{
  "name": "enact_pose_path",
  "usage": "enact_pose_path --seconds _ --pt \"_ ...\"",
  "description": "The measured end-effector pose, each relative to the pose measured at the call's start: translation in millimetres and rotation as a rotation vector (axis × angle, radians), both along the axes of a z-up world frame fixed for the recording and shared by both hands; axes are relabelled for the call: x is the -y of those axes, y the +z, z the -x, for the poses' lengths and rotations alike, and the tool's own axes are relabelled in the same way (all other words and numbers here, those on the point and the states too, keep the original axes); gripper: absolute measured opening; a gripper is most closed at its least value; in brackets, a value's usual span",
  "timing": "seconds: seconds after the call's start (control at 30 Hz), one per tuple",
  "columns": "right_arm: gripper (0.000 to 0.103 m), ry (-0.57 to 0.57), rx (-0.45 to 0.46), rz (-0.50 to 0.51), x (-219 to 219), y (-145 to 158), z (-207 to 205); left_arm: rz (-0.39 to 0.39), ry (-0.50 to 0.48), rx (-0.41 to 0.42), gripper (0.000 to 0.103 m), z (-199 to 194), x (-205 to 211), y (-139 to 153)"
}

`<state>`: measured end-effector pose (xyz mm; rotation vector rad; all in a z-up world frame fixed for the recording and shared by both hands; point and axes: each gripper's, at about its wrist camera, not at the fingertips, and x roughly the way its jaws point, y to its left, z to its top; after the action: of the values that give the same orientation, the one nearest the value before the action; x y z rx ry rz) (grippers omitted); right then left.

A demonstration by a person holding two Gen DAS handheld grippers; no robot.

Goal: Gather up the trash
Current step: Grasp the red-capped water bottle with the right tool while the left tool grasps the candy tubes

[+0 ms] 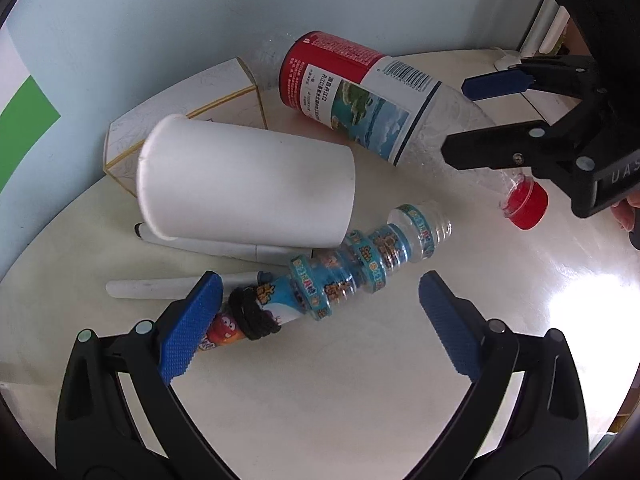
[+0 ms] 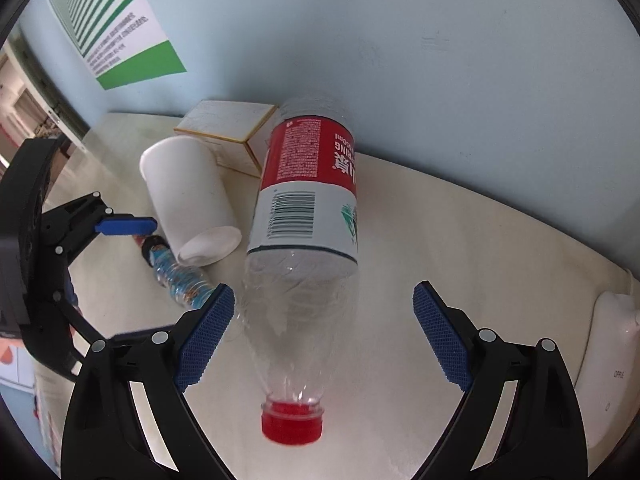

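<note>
We take the white paper cup (image 1: 246, 184) as our landmark; it lies on its side on the pale table (image 1: 360, 380), its closed base facing the left wrist camera and its open mouth facing the right wrist camera.

Just in front of the cup, touching its lower side, lies the small clear bottle with the blue cartoon label (image 1: 344, 276). Its long axis runs diagonally, the uncapped threaded neck pointing up and to the right in the left wrist view. A black hair tie (image 1: 254, 312) is wrapped around its lower end. Our left gripper (image 1: 320, 328) has its jaws spread wide, the left blue pad touching or just beside the bottle's bottom end, the right pad well apart from it.

Beyond the cup lies the large water bottle with a red and white label (image 2: 308, 208), also on its side. Its long axis points from the wall toward our right gripper (image 2: 324, 332), red cap (image 2: 292, 424) nearest us. The right gripper's jaws stand apart on either side of the bottle's clear shoulder, gripping nothing.

Two white markers (image 1: 168, 286) lie under and in front of the cup. A white box with gold edging (image 2: 230, 128) sits behind it, against the blue wall.
</note>
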<state>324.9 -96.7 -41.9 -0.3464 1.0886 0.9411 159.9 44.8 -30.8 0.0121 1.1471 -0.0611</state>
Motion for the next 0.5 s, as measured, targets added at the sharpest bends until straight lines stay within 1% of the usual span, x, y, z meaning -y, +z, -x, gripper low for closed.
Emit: enact_pose_path --seconds 0.17,0.23,0.3,0.37,0.43,0.5 --pt "0.09 -0.014 -0.029 0.014 -8.0 -10.6 -9.6 -0.002 -0.015 0.02 0.096 -3.3 3.3 -3.5" --pt "0.09 -0.022 -0.036 0.019 -8.7 -13.7 -12.2 0.013 -0.014 0.025 0.094 -3.9 2.8 -2.0" --pt "0.09 -0.034 -0.038 0.022 -8.8 -16.1 -15.3 0.001 -0.018 0.029 0.091 -2.5 2.6 -1.3" --pt "0.089 -0.04 -0.048 0.016 -6.6 -18.2 -17.4 -0.007 -0.024 0.033 0.09 0.7 2.2 -1.0" --pt "0.089 -0.043 -0.05 0.018 -5.2 -20.1 -18.2 -0.012 -0.021 0.039 0.086 5.1 2.5 0.1" --pt "0.089 -0.045 -0.053 0.017 -4.9 -21.7 -19.4 -0.01 -0.012 0.042 0.078 10.9 -1.5 2.5"
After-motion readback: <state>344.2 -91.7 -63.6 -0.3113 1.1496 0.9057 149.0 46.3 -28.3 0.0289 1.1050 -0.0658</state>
